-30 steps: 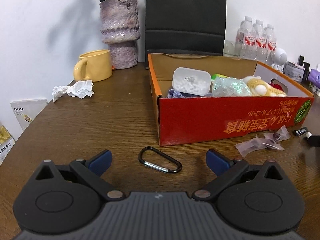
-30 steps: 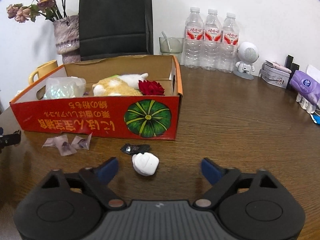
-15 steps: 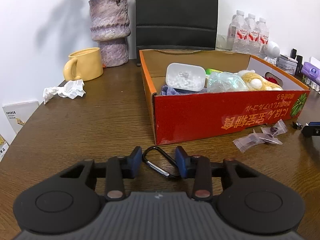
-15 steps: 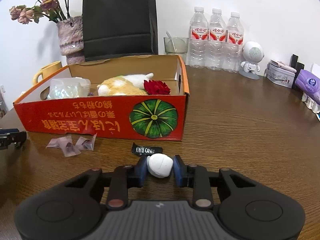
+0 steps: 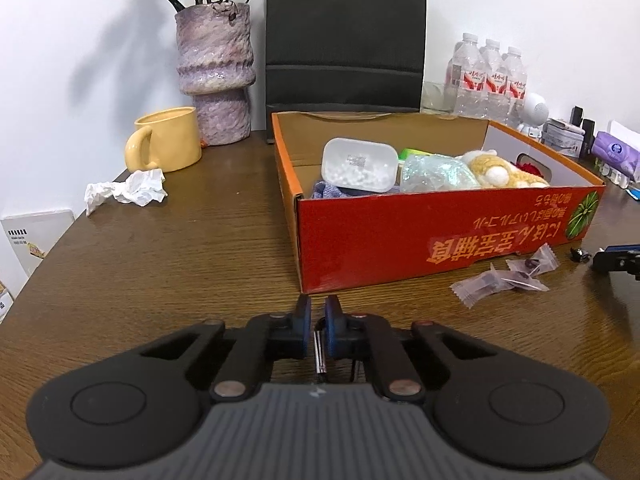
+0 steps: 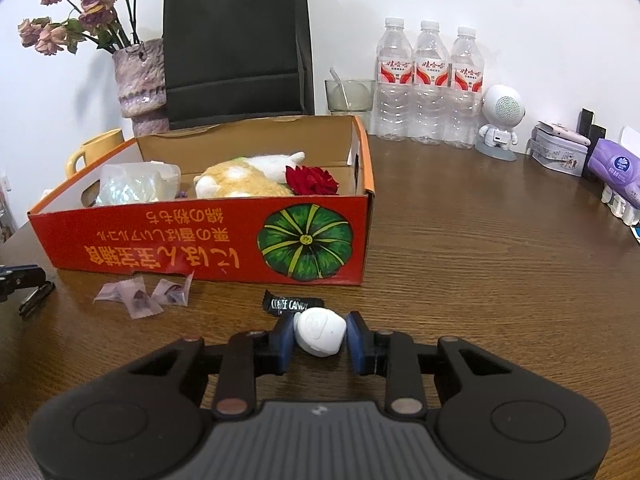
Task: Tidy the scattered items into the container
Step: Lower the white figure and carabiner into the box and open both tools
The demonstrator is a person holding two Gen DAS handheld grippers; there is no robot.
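Observation:
The red cardboard box (image 5: 440, 236) stands on the wooden table and holds a plush toy, a white tub, a shiny bag and a red flower. In front of its near left corner, my left gripper (image 5: 317, 312) is shut on the black carabiner (image 5: 319, 354); only a thin metal edge shows between the pads. In the right wrist view my right gripper (image 6: 320, 322) is shut on a small white rounded object (image 6: 318, 332) in front of the box (image 6: 200, 248). A black coffee-candy wrapper (image 6: 290, 305) lies just beyond it. Clear wrapped candies (image 6: 142, 294) lie by the box's front wall.
A crumpled tissue (image 5: 128, 190), a yellow mug (image 5: 166, 144) and a vase (image 5: 216, 76) stand left of the box. Behind the box is a black bag (image 6: 236, 44). Water bottles (image 6: 428, 84), a small white robot figure (image 6: 500, 120) and tins line the right back.
Both grippers went from wide open to shut: the left jaws closed on the carabiner, the right jaws on the white object. Neither hand shifted much.

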